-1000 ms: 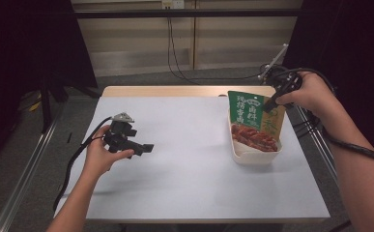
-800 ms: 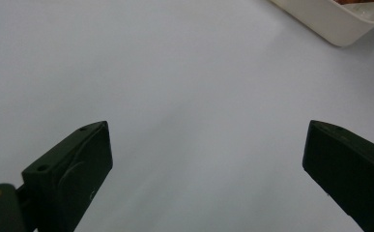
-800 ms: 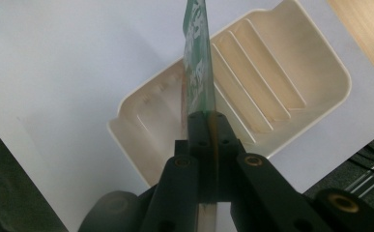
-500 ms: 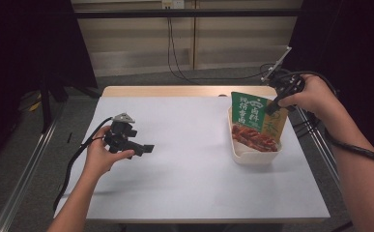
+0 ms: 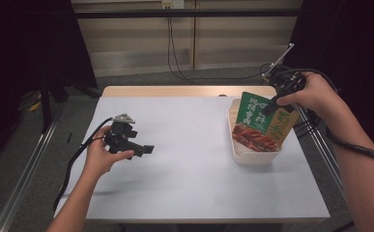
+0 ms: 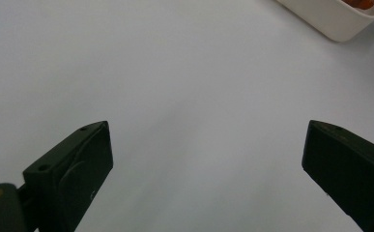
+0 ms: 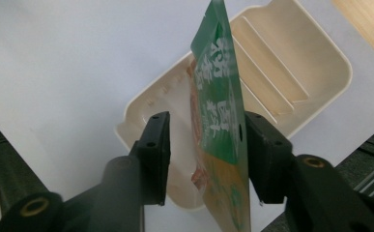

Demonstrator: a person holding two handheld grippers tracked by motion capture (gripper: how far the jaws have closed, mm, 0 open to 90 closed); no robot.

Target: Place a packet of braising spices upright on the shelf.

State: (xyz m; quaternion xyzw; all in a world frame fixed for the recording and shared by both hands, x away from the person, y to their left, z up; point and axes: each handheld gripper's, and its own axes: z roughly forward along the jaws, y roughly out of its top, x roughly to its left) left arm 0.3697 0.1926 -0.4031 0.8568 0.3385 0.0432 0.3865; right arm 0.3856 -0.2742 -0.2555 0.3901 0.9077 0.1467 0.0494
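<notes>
— While the right tongs hang over the cream tray at the table's right side, do they grip the green pouch?

— No. Their jaws have just been opening; the pouch stands between them, one jaw clear of it, the other just beside its printed face. The pouch leans upright inside the tray.

— And the left tongs?

— Released, jaws wide apart above bare table, well apart from the tray.
</notes>
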